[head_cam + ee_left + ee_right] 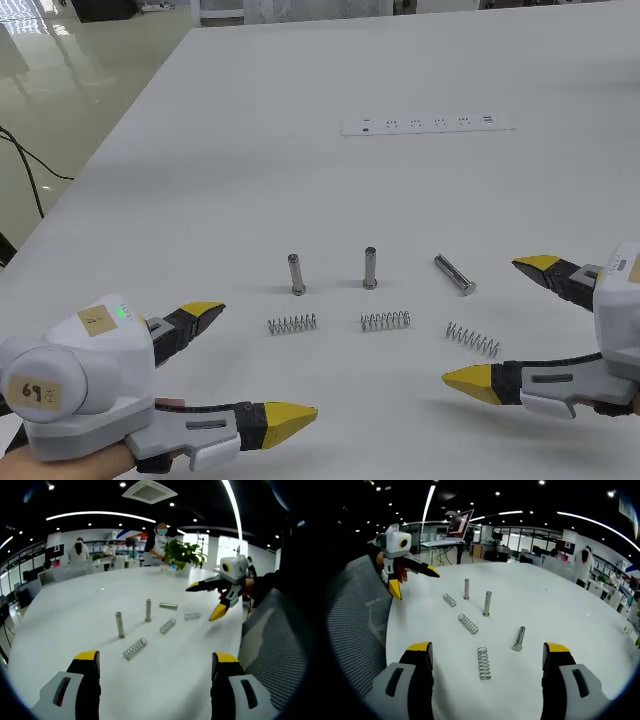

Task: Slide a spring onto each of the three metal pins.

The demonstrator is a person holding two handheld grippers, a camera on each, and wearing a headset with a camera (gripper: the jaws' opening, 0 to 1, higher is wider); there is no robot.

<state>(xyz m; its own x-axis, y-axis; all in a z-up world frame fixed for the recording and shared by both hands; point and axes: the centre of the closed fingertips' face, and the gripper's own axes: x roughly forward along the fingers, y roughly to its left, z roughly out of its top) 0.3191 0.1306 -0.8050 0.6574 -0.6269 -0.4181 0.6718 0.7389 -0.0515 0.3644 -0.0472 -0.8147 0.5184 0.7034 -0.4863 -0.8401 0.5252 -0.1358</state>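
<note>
Left yellow-tipped gripper [260,360], right gripper [485,320] both wide, empty, near edge of white desk [300,180]. Left silver metal pin [296,274], middle pin [370,268] upright, right pin [454,274] flat; coiled wire springs [386,320] beside.

Toward the near edge of the white worktop [300,150], the left pin [296,273] and middle pin [370,268] are stood upright, heads down. The right pin [454,274] is laid flat. The left spring [292,324], middle spring [385,321] and right spring [472,339] are laid loose, one just nearside of each.

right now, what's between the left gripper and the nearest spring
Nothing but bare white table lies between the left gripper and the nearest spring. The head view shows that stretch plainly, with the jaws open toward it.
</note>
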